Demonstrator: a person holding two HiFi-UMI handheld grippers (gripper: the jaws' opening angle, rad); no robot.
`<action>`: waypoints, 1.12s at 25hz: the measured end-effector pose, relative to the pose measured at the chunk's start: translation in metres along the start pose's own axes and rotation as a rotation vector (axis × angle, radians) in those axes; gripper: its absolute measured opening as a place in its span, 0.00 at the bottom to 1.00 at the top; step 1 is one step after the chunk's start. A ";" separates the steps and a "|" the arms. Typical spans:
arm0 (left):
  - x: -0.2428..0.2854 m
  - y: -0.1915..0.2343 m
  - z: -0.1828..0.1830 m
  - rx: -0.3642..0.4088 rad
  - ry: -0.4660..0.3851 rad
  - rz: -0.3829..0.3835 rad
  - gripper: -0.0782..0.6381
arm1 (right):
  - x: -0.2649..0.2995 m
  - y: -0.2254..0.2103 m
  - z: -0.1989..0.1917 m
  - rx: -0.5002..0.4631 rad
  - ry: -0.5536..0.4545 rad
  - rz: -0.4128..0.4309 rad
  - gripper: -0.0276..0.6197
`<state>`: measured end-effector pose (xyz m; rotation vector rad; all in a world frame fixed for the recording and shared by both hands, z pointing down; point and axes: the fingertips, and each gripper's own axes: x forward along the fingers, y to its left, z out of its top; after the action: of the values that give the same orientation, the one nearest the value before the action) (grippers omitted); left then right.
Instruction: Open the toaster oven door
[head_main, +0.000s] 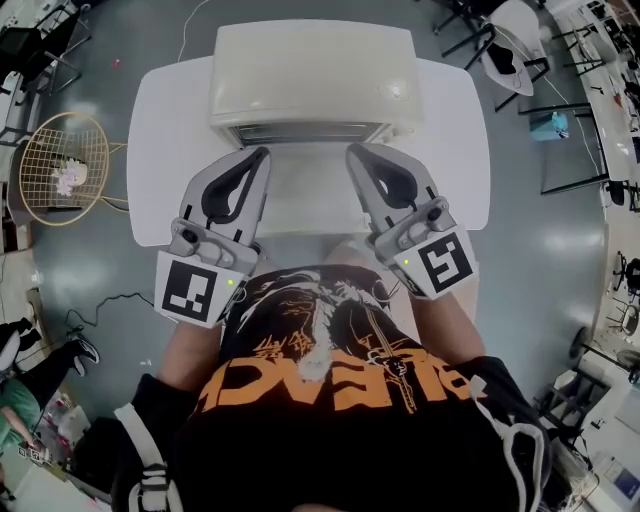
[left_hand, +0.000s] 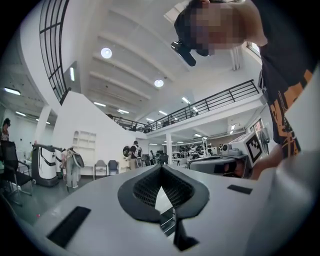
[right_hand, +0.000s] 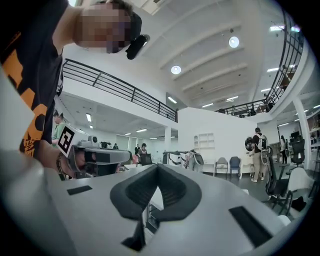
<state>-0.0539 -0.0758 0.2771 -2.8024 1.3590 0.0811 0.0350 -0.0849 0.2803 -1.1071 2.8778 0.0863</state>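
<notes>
Seen from above, steeply down. At far left, a round wire basket (head_main: 62, 165) on the grey floor. Next, a white table (head_main: 160, 150) with a cream oven (head_main: 310, 70) at its far middle, front turned toward the person, a wire rack (head_main: 300, 133) showing in the front opening. Then the left gripper (head_main: 264, 154), held over the table with its tips just beside the opening's left end, jaws pressed together tip to tip and empty, as also shown in its own view (left_hand: 161, 169). Between the two tools, a pale flat panel (head_main: 305, 190) in front of the opening; impossible to tell whether lowered door or bare tabletop. On the far side of it, the right gripper (head_main: 352, 152), tips near the opening's right end, jaws likewise closed on nothing (right_hand: 157, 167). At far right, black chairs (head_main: 585, 150) on the floor.
</notes>
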 end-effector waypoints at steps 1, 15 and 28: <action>0.000 0.001 -0.002 0.007 0.002 0.001 0.14 | -0.001 -0.001 -0.001 0.001 0.000 -0.007 0.06; 0.006 -0.002 -0.003 -0.002 0.012 0.011 0.14 | 0.003 0.001 -0.008 -0.021 0.015 -0.025 0.06; 0.005 0.000 -0.004 0.003 0.020 0.016 0.14 | 0.006 0.004 -0.009 -0.035 0.024 -0.011 0.06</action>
<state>-0.0501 -0.0799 0.2811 -2.7976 1.3852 0.0522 0.0271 -0.0863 0.2889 -1.1373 2.9023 0.1240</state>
